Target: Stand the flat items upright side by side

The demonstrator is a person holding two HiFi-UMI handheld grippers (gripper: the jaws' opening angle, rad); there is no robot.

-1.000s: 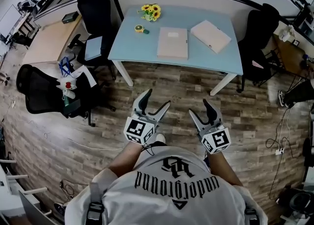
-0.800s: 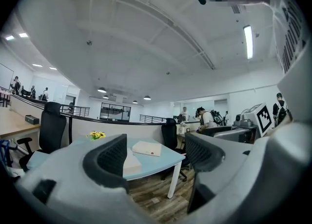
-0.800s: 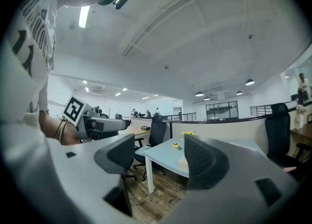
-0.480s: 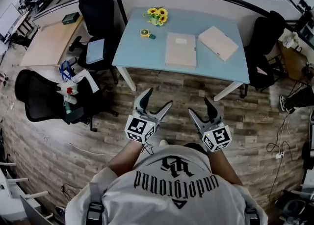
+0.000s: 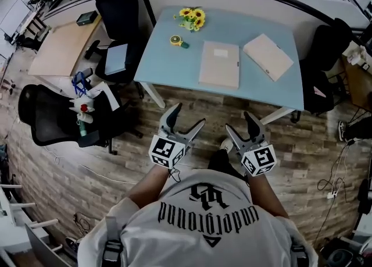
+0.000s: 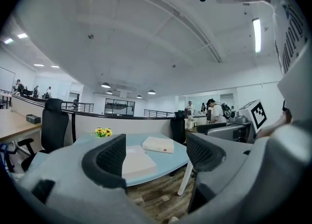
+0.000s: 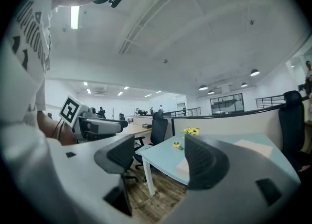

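While both boxes lie flat on the counter [image 5: 168,65], neither is in a grip. The left hand-held gripper [image 5: 190,114] hangs over the floor [image 5: 87,161], short of the counter's front edge, jaws spread, nothing between them. The right hand-held gripper [image 5: 239,121] hangs just beside it, likewise spread and empty.

The left box [image 5: 219,64] lies square to the front edge and close to it. The right box [image 5: 268,56] lies skewed, near the first but apart from it.

Risks, as judged:
- A thin box set on its edge may topple if it is released before it balances.
- A push on the left box toward the front edge could send it off the counter.
- The skewed right box needs turning. Otherwise the pair will not stand side by side.
- A grip across a broad face may exceed the jaw spread, so the thin side looks safer.

Surroundings: a wooden desk [image 5: 61,47], a chair [image 5: 116,10] at the counter's left end, a tape roll [image 5: 175,41] and sunflowers [image 5: 192,18] at the back left, apart from the boxes, and another chair [image 5: 328,50] at the right end. Nothing appears to block the front approach.
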